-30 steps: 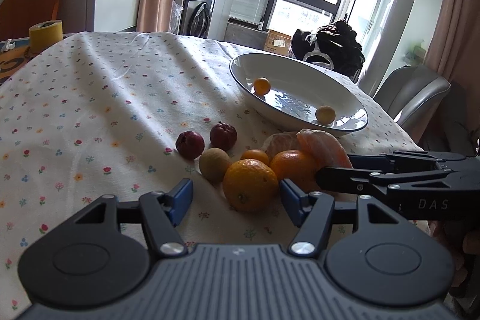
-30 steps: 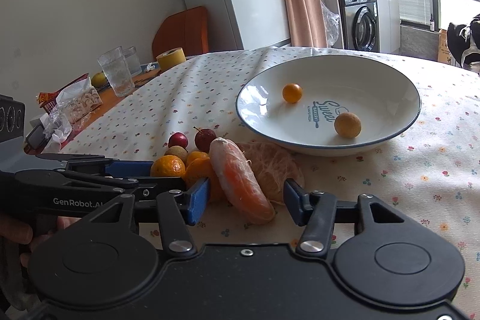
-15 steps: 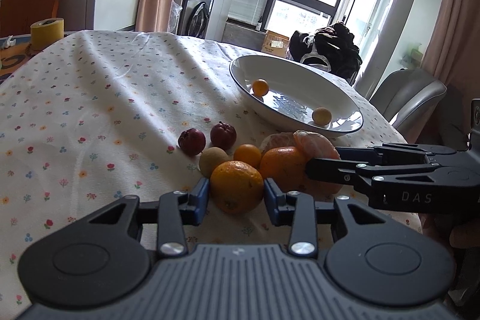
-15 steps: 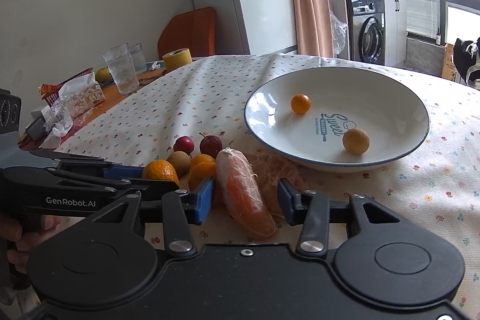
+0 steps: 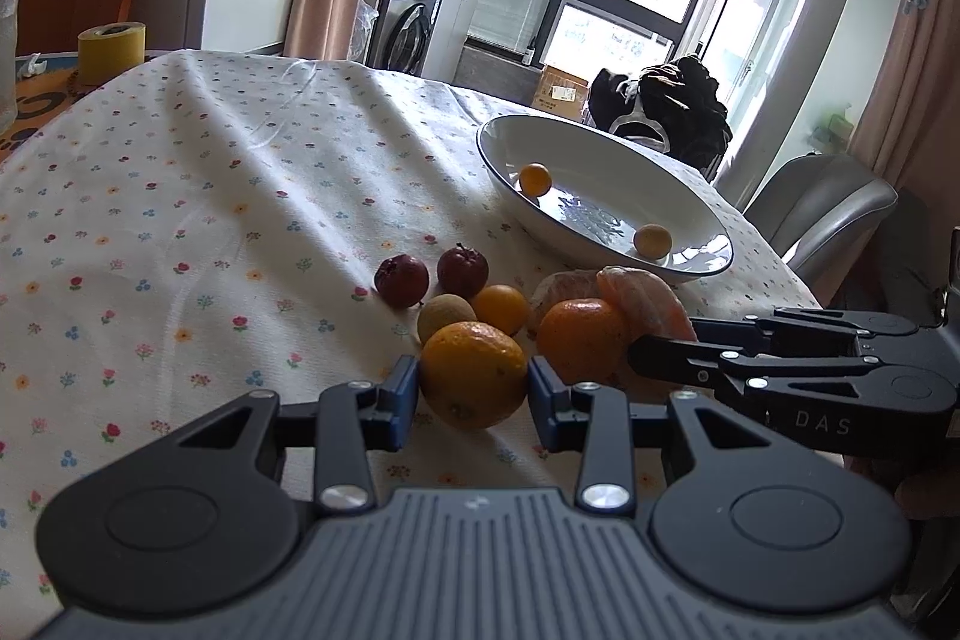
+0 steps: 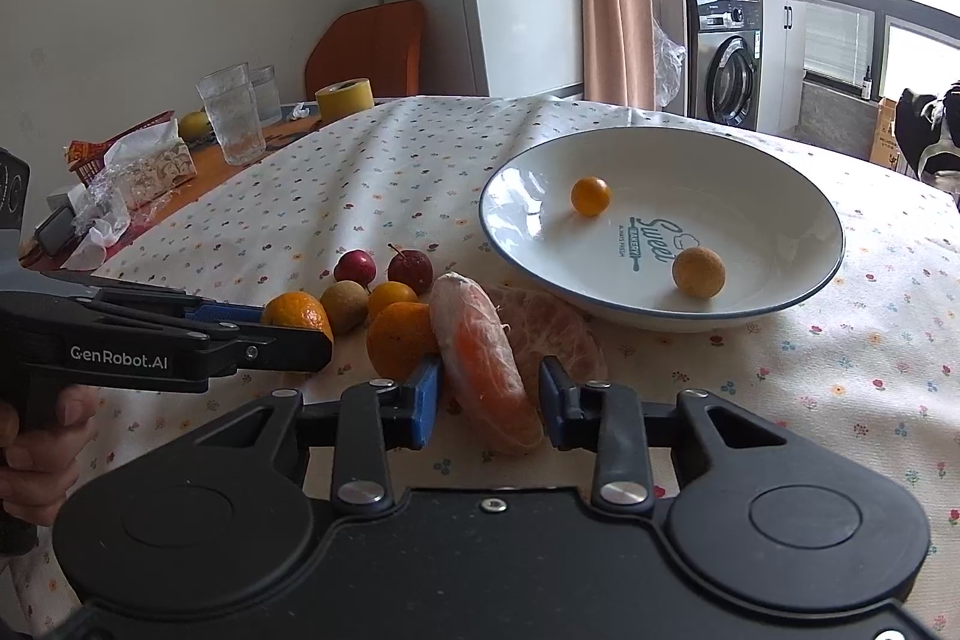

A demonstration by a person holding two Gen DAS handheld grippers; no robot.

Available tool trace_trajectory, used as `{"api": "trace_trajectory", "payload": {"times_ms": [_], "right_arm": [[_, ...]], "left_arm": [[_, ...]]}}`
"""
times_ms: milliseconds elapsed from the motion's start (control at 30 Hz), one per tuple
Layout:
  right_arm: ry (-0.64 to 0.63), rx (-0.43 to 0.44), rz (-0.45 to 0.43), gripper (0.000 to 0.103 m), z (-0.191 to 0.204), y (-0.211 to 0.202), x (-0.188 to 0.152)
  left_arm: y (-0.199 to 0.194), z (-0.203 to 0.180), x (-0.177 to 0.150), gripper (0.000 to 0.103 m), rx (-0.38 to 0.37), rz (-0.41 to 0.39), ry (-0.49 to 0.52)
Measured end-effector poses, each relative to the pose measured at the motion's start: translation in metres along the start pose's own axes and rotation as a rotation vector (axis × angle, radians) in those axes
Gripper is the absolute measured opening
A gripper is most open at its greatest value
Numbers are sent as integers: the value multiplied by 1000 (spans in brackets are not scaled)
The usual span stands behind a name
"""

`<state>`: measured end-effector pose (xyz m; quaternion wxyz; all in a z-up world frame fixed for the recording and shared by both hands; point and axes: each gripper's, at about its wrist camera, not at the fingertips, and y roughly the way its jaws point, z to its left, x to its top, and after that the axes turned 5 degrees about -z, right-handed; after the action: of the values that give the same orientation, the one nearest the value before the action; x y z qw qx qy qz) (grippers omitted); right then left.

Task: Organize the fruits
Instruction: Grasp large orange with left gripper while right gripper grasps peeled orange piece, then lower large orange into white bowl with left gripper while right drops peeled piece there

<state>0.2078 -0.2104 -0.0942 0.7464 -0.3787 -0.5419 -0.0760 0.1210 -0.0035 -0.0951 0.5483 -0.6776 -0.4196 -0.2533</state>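
On the flowered tablecloth lies a cluster of fruit in front of a white plate (image 5: 498, 160) (image 6: 780, 304). My left gripper (image 5: 473, 394) (image 6: 288, 328) is shut on a whole orange (image 5: 474, 370) (image 6: 297, 313) at the cluster's near left. My right gripper (image 6: 489, 400) (image 5: 666, 340) is shut on a peeled orange (image 6: 486, 364) (image 5: 645, 295). Between them sit a mandarin (image 5: 582, 340), a small orange (image 5: 499, 309), a tan round fruit (image 5: 447, 317) and two dark red fruits (image 5: 402, 280). The plate holds a tiny orange fruit (image 6: 591, 196) and a tan ball-like fruit (image 6: 698, 271).
A loose peeled piece (image 6: 552, 334) lies behind the right gripper. At the far left stand a yellow tape roll (image 6: 345, 98), two glasses (image 6: 231, 112) and crumpled wrappers (image 6: 144, 166). A grey chair (image 5: 828, 214) stands past the table's right edge.
Both grippers narrowed their fingers from wide open until the pads met the fruit: left around the whole orange, right around the peeled orange. Both views shifted slightly upward.
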Motion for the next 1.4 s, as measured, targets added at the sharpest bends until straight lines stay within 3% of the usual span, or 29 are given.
{"api": "trace_trajectory", "payload": {"times_ms": [267,900,1400], "right_arm": [[-12,25,-29,22,3,-1,5],[12,14,-117,21,3,-37,16],[44,-21,-174,21,-16,-46,29]], "left_arm": [[-4,1,0,37,-1,-16,-5],[-35,-10,15,37,2,-99,-8],[-26,-31,32,37,-6,-126,38]]}}
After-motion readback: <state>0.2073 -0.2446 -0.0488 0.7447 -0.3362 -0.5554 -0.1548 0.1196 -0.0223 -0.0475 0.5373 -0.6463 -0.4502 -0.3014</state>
